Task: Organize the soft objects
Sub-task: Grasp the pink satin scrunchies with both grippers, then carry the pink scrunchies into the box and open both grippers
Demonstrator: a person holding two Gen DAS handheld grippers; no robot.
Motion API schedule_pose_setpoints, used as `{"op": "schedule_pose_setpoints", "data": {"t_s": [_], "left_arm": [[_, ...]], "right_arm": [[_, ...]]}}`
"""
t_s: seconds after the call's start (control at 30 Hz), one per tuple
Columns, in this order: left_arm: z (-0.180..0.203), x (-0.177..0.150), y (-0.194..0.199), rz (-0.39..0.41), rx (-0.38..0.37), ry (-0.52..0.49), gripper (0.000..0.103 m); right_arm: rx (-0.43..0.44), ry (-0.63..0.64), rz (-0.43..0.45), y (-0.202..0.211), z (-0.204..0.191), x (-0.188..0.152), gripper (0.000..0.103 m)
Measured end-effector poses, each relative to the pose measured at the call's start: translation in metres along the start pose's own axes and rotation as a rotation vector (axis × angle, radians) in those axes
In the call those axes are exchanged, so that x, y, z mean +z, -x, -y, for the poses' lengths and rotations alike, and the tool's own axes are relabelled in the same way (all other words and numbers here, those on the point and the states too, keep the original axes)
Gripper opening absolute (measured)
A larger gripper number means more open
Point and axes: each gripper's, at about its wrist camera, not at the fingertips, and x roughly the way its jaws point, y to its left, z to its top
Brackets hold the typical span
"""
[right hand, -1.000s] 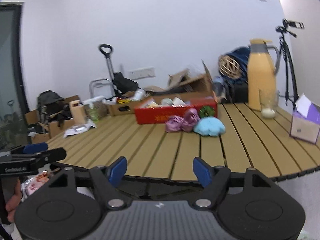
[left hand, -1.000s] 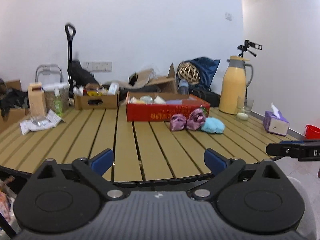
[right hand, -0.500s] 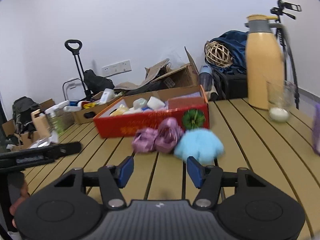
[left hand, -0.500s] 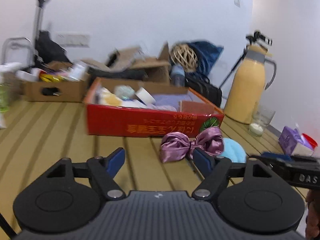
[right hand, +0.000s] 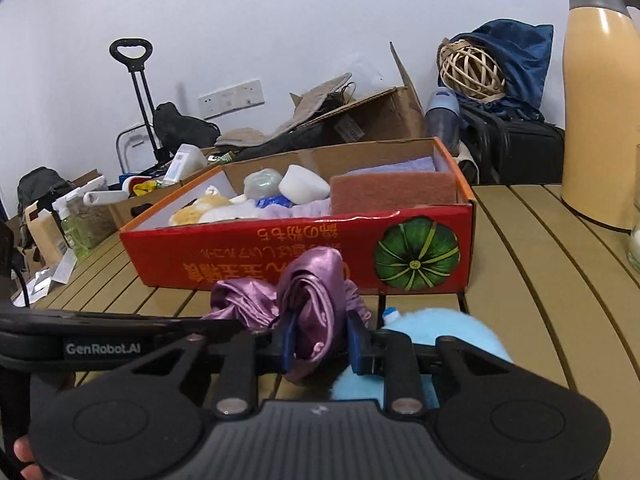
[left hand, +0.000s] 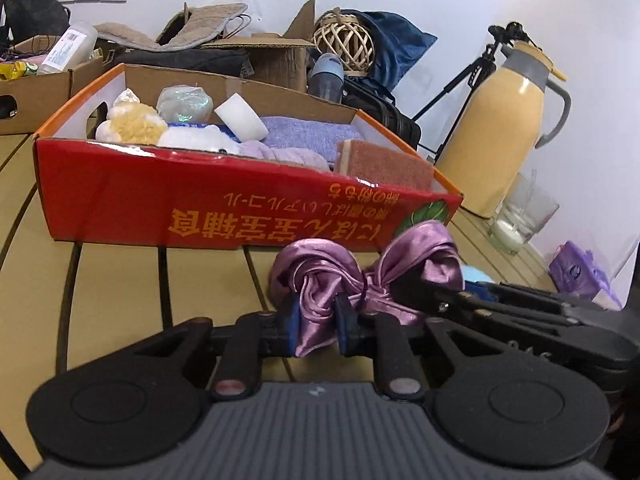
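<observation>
both claws pinch the purple satin bow

left wrist view: the left claw [left hand: 316,322] has just been closing and is clenched on 1 loop of the shiny purple satin bow [left hand: 360,276], which lies on the slatted tan worktop [left hand: 120,276] just in front of the red cardboard box of soft items [left hand: 224,204]. the right claw [left hand: 424,284] reaches in from the right onto the other loop.

right wrist view: the right claw [right hand: 320,340] has also just been closing, its blue pads [right hand: 289,340] squeezing the bow's [right hand: 312,296] other loop. a fluffy light-blue puff [right hand: 440,330] sits touching beside it.

risk: satin is slick, so a fold could slide out when lifted; pulling the 2 claws apart may undo the knot; the puff could get dragged along.
</observation>
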Motion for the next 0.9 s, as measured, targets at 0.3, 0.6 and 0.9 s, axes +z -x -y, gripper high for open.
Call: {"op": "schedule_pose_setpoints", "data": {"t_s": [0.3, 0.6, 0.9], "left_arm": [[0.028, -0.007, 0.059, 0.108, 0.023, -0.064, 0.013], [0.053, -0.084, 0.174, 0.201, 0.057, 0.068, 0.013], [0.080, -0.132, 0.213, 0.177, 0.056, 0.031, 0.013]], "right_arm": [[0.043, -0.028, 0.042, 0.024, -0.005, -0.002, 0.006], [0.154, 0.066, 0.185, 0.126, -0.068, -0.038, 0.006], [0.167, 0.059, 0.165, 0.197, -0.099, -0.110, 0.006]]}}
